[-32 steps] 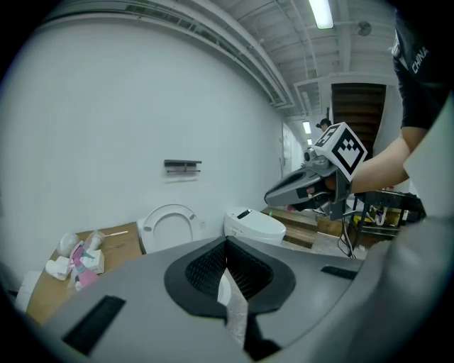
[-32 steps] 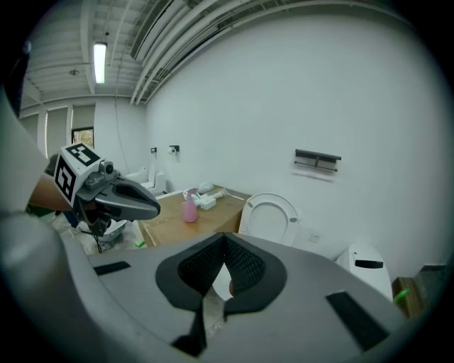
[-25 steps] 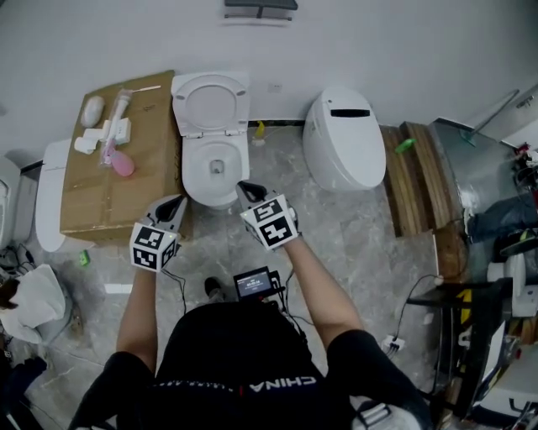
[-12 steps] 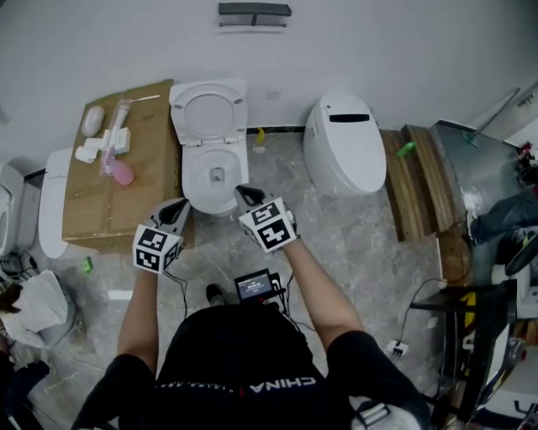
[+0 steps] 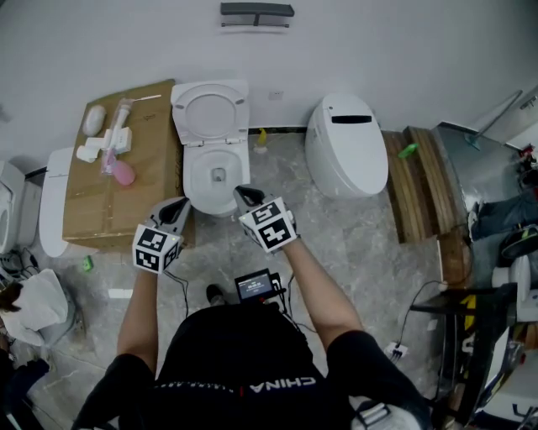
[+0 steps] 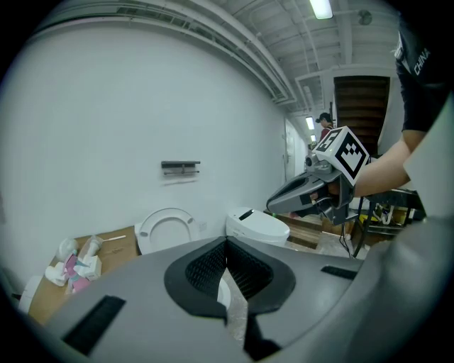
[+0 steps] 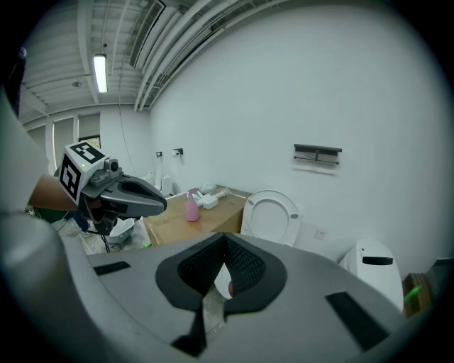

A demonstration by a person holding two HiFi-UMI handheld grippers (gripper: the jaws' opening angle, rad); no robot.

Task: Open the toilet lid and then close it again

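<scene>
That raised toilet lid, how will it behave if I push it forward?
The lid looks like moulded plastic, so it is probably stiff. Hinged behind the bowl, it should swing down and might slam. Its glossy surface may be slippery.

Plain white wall (image 5: pixel 403 42) behind; dark metal bracket (image 5: pixel 256 10) mounted high on it; grey marbled floor tiles (image 5: pixel 353 243); wooden planks (image 5: pixel 416 185) lying at right; large cardboard box (image 5: pixel 147 168) at left; fluorescent tube (image 7: pixel 100 73) lit on pipe-lined ceiling.
</scene>
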